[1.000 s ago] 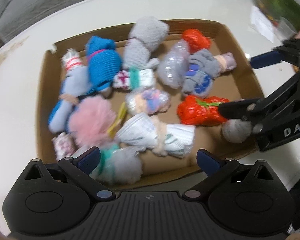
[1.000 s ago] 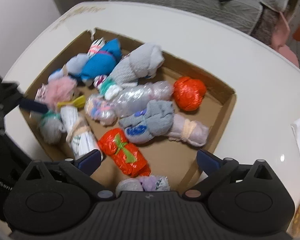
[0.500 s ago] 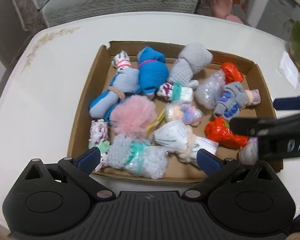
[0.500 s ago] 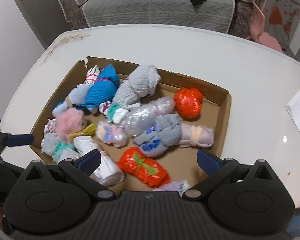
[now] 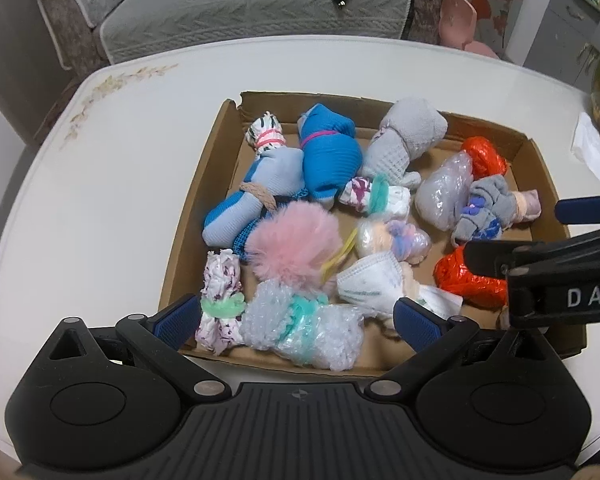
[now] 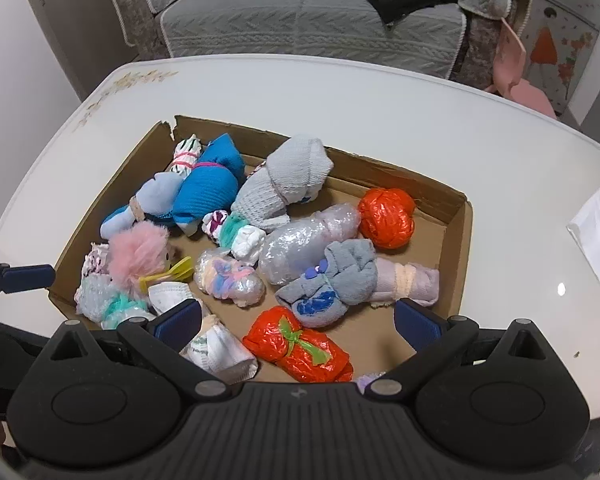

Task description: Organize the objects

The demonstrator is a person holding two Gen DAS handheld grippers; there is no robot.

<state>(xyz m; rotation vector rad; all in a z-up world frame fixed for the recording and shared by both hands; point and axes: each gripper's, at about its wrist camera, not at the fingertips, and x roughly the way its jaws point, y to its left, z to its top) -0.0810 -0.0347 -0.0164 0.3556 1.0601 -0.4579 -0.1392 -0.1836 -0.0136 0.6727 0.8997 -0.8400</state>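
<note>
Left wrist view. My left gripper [image 5: 296, 318]: fingers spread wide, nothing between them, poised over the near edge of the cardboard tray [image 5: 192, 200]. The tray sits on a white table [image 5: 80, 200]. Contents, all inside the tray:
- bubble-wrap bundle with teal tie [image 5: 304, 330], nearest my fingers, against the near wall;
- purple-patterned bundle with green tie [image 5: 219, 300], just left of it;
- pink fluffy pompom [image 5: 294, 242], centre, touching a yellow clip [image 5: 338, 258];
- blue sock bundle [image 5: 330, 156] and pale blue sock tied with cord [image 5: 256, 196], far left;
- grey knitted sock roll [image 5: 408, 138], far side;
- red plastic ball [image 5: 484, 156], far right corner;
- red plastic bundle [image 5: 460, 280], near right, partly behind my right gripper [image 5: 540, 236], which reaches in from the right with its fingers apart.
A grey sofa [image 5: 240, 8] stands beyond the table.

Right wrist view. My right gripper [image 6: 298, 322]: fingers spread, holding nothing, above the tray's near right part. Directly between the fingers lies the red plastic bundle with green ribbon [image 6: 300, 346]; a white patterned sock roll [image 6: 220, 350] lies beside my left finger. Beyond: grey sock with blue print [image 6: 332, 280] tied to a lilac roll [image 6: 408, 280], clear bubble-wrap roll [image 6: 304, 242], red plastic ball [image 6: 386, 218]. A white paper slip [image 6: 598, 232] lies on the table, well apart from the tray.
</note>
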